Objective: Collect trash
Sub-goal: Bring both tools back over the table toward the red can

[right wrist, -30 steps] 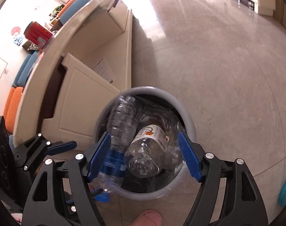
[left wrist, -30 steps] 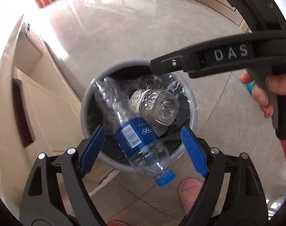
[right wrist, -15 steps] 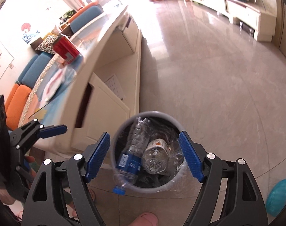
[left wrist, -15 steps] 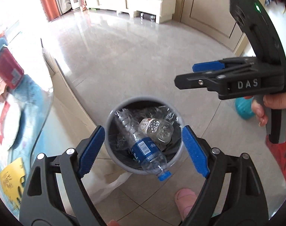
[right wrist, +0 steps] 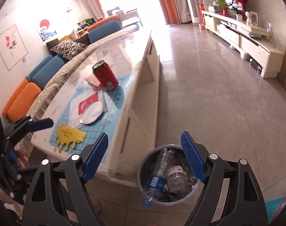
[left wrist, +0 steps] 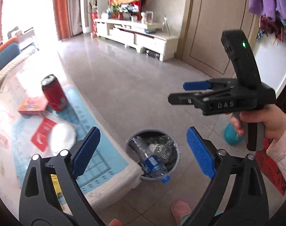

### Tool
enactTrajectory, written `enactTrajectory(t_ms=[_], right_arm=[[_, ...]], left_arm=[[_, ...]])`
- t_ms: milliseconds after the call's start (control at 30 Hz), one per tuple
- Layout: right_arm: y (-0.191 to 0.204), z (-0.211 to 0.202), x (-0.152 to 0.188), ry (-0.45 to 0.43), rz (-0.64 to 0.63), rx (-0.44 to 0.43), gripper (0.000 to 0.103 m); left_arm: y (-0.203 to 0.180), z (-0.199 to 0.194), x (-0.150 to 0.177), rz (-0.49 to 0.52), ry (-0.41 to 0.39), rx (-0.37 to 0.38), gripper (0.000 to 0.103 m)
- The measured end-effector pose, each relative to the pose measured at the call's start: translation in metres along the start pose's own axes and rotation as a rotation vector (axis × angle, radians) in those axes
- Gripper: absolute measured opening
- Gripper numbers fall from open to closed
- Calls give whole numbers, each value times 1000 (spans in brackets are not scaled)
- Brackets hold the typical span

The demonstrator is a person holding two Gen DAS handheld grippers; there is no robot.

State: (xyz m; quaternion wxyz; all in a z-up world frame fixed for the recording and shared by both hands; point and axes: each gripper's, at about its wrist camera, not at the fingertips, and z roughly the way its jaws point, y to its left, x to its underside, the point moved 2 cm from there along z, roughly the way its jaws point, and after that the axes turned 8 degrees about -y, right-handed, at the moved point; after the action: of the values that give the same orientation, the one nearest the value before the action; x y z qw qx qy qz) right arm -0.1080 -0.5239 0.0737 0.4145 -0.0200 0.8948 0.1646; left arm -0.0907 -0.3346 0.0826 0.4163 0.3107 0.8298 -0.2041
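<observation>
On the floor beside the table (right wrist: 135, 86), bin (right wrist: 143, 179) holds two plastic bottles (right wrist: 158, 177). Left gripper (left wrist: 143, 150) and right gripper (right wrist: 144, 156) hang above, jaws spread, empty. Red can (right wrist: 105, 77) stands on the table.

The right gripper (left wrist: 194, 91) carries raised letters "DAS" on its side.

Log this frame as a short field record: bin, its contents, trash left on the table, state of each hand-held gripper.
bin: grey bin on the floor beside the table
contents: blue-label bottle with its capped end over the rim; second clear bottle
on table: red can, white disc, yellow cutout
left hand-held gripper: open, empty
right hand-held gripper: open, empty
</observation>
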Motion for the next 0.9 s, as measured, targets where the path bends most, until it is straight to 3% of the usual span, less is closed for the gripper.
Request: enactTrajectory(t_ms=[300,533,900], right_arm=[[59,-8,-14,-10,-95,-46,80],[83,0,-19,-1,-128,-69,80],[103,9,3,38,-122,-47,80]], left_arm=[[45,-51,3,-46,-12,-141,91],[85,-74,21,-100,-13,-204,91],[110,-71,54,-145,11,-200,91]])
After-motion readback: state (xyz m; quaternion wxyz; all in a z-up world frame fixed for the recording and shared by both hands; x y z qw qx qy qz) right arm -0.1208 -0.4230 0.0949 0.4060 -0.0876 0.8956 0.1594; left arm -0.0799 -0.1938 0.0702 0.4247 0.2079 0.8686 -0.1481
